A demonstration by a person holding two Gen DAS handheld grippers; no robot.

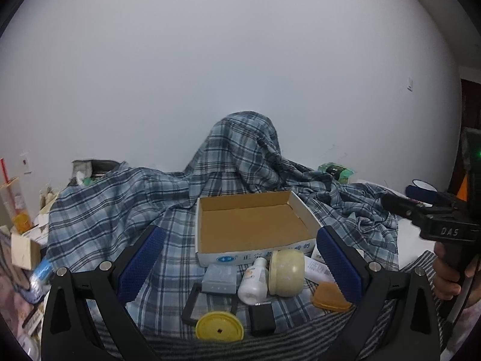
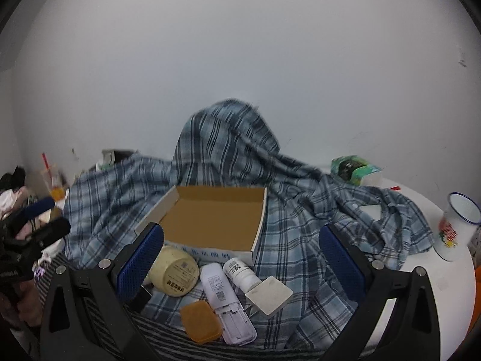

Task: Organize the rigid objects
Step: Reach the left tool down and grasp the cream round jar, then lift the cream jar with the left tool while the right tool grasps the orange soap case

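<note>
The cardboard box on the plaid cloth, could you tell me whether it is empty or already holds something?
Empty. The cardboard box shows only bare brown floor in both views; the items lie outside, in front of it.

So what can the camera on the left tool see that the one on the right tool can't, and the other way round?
Only the left wrist view shows the yellow lid, the grey box and the black frame.

Only the right wrist view shows the enamel cup and the square white block.

Both show the open cardboard box, empty, the cream jar, the orange case and the plaid cloth. Each view shows its own tool open: left, right.
</note>
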